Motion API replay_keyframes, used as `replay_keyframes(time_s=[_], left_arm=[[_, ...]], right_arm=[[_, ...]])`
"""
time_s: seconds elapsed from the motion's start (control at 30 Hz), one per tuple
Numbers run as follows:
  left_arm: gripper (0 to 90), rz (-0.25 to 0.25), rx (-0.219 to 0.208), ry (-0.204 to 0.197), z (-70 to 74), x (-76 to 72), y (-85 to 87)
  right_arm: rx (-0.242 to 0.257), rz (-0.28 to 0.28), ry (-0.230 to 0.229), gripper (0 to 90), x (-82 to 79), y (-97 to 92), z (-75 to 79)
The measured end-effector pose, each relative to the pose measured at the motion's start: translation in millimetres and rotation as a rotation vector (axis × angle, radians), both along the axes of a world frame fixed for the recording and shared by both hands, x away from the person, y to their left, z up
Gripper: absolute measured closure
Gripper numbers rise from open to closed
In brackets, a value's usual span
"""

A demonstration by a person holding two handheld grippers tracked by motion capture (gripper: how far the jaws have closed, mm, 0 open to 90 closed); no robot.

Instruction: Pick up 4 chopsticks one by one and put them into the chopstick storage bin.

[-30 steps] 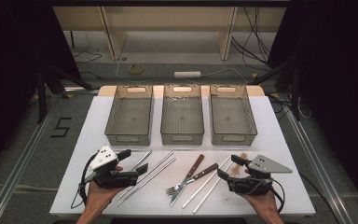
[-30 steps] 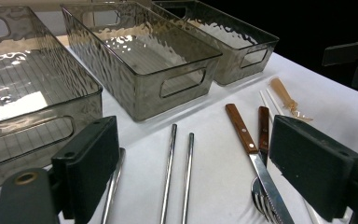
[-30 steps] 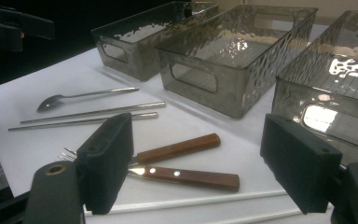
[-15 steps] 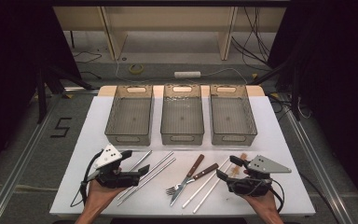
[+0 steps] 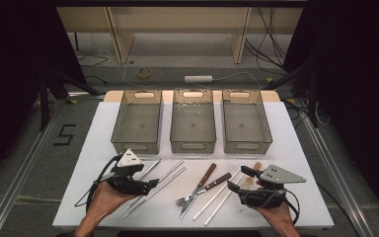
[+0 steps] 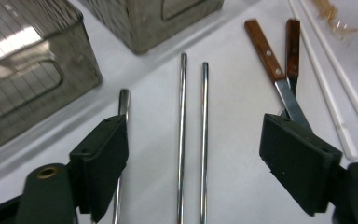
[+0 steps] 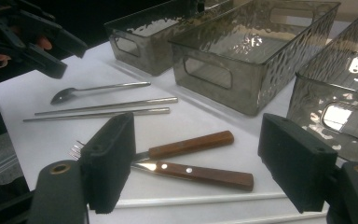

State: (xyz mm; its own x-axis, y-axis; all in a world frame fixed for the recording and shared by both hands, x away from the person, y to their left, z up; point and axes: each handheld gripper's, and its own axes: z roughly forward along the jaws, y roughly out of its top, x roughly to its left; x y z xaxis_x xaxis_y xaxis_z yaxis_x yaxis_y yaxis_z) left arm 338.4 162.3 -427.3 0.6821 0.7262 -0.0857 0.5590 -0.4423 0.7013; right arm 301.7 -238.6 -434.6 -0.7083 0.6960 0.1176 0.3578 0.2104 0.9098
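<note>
On the white desk three grey see-through bins stand side by side along the far half, and the cutlery lies in a loose row in front of them. The left tool sits low over the near left of the desk, its jaws pointing toward the metal chopsticks. In the left gripper view the two steel sticks run parallel, just apart from each other, straight up the gap between the black jaws; the jaws stand wide and have just been closing a little, with the pads not yet touching the sticks. A spoon lies just to the left of the pair, its handle passing behind the left jaw in that view (the bowl end is clear in the right gripper view).

The right tool rests at the near right of the desk, jaws wide apart and holding nothing. In front of it lie a wooden-handled knife and a wooden-handled fork, their handles close together and angled slightly apart. Two white chopsticks lie just beside them on the right-hand side, slanted like the rest. A small packet of toothpicks lies beyond the white sticks, near the right bin.
</note>
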Motion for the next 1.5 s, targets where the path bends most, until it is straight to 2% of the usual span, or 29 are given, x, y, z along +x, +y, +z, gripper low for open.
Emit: replay_keyframes(time_s=[0.07,0.13,0.17,0.3,0.33,0.37,0.43,0.5,0.57,0.6,0.8,1.23,1.5], left_arm=[[29.0,-0.003,0.014,0.015,-1.3,2.0,-0.9],[32.4,-0.010,0.039,0.055,-4.7,6.0,-2.7],[34.4,-0.016,0.070,0.074,-7.8,9.4,-4.2],[42.3,-0.023,0.099,0.094,-10.1,13.3,-5.7],[43.7,-0.036,0.126,0.118,-12.1,16.4,-6.9],[45.2,-0.045,0.135,0.130,-13.6,18.1,-7.4],[49.3,-0.051,0.147,0.140,-15.3,19.3,-8.2],[52.6,-0.062,0.187,0.161,-19.2,22.0,-11.0],[55.8,-0.061,0.191,0.168,-20.6,22.8,-12.2],[57.3,-0.073,0.208,0.189,-23.2,24.5,-14.1],[66.1,-0.079,0.240,0.211,-29.3,27.7,-17.3],[75.8,-0.107,0.286,0.255,-38.8,30.7,-23.9],[80.8,-0.112,0.311,0.254,-39.0,32.2,-26.0]], right_arm=[[0.001,0.002,0.000,28.5,0.1,0.3,-0.1],[-0.001,0.005,0.001,28.6,0.1,0.5,-0.2],[-0.001,0.006,0.002,28.7,0.0,0.6,-0.1],[0.000,0.010,0.004,28.8,0.1,0.6,-0.2],[0.000,0.010,0.005,28.9,0.1,0.6,-0.2],[-0.001,0.011,0.006,28.9,0.1,0.7,-0.2],[-0.001,0.012,0.006,29.1,0.1,0.7,-0.2],[-0.001,0.014,0.006,29.2,-0.1,0.6,-0.1],[0.001,0.014,0.007,29.3,0.2,0.5,-0.3],[0.001,0.014,0.008,29.4,0.4,0.4,-0.5],[0.003,0.017,0.010,29.5,0.3,0.5,-0.5],[0.006,0.021,0.016,29.6,0.3,0.8,-0.6],[0.006,0.021,0.020,30.0,0.5,0.9,-1.0]])
